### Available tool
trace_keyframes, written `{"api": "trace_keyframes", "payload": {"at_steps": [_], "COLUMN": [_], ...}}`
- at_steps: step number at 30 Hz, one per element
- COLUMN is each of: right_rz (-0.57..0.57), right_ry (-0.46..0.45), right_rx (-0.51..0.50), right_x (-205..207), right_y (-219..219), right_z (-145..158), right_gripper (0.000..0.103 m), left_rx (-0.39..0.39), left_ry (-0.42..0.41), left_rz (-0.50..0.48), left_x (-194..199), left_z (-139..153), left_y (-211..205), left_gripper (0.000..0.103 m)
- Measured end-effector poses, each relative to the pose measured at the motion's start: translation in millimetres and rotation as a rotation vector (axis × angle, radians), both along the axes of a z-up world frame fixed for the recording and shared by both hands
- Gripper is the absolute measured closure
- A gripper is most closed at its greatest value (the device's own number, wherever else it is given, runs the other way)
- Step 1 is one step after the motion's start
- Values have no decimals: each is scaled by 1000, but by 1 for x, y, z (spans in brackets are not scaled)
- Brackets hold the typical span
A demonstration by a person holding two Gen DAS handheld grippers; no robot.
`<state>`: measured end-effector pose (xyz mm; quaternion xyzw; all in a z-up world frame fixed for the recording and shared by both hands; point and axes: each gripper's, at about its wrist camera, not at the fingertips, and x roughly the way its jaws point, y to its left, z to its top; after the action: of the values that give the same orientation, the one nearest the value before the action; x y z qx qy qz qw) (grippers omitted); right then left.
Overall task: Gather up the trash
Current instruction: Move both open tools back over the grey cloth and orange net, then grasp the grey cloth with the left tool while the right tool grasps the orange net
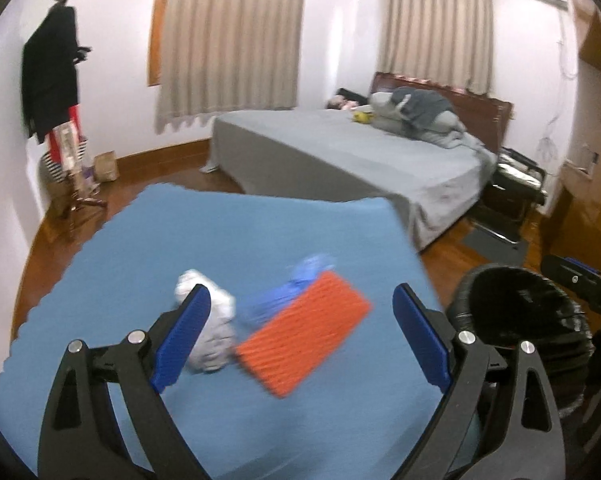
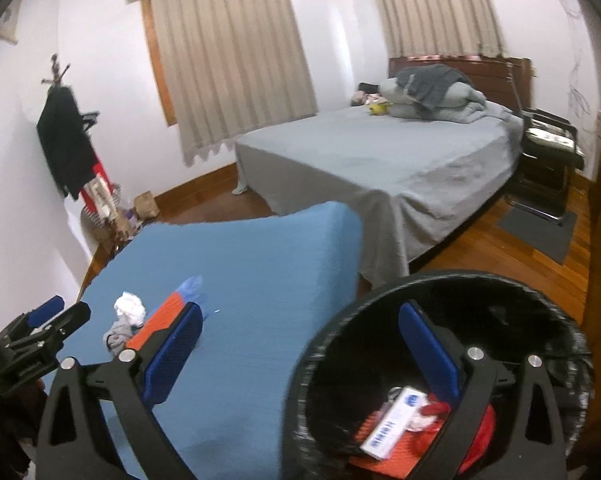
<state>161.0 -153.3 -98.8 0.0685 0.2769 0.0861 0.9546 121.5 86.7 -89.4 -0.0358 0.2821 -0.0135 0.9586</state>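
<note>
The left gripper [image 1: 300,340] stood wide and empty above the blue table [image 1: 220,240]; an orange packet [image 1: 304,334], white crumpled paper [image 1: 210,320] and blue wrapper [image 1: 300,280] lay there. Beside the table, the right gripper [image 2: 300,354], wide and empty, hung at the black bin [image 2: 340,320]. Beyond the table stood the bed [image 2: 380,152].

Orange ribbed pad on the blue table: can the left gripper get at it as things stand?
Probably yes. The left gripper is open and empty, and the orange pad lies uncovered between its fingers' line of approach. Only the white crumpled paper beside it and blue wrapper crowd its edges.
</note>
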Motion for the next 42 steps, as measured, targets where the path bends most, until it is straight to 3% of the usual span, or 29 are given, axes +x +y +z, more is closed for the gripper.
{"api": "trace_keyframes", "payload": {"at_steps": [12,28,33,36,42], "right_rz": [74,99,112,120,141], "right_ry": [52,110,123,130,132], "right_rx": [-39,-77,-84,-87,-85], "right_x": [28,53,58,59,61], "right_y": [69,95,101,106,113], "right_z": [-34,-60,-66,-69,-70], "right_gripper": [6,6,6,6,6], "left_rx": [3,-44,-74,-81,-103], "left_ry": [57,168,209,205,183], "left_rz": [111,128,110,75,71], "left_x": [7,46,55,54,44], "left_z": [-32,-80,-94,-94,-87], "left_y": [61,83,84,80,81], "left_gripper": [14,33,50,68,73]}}
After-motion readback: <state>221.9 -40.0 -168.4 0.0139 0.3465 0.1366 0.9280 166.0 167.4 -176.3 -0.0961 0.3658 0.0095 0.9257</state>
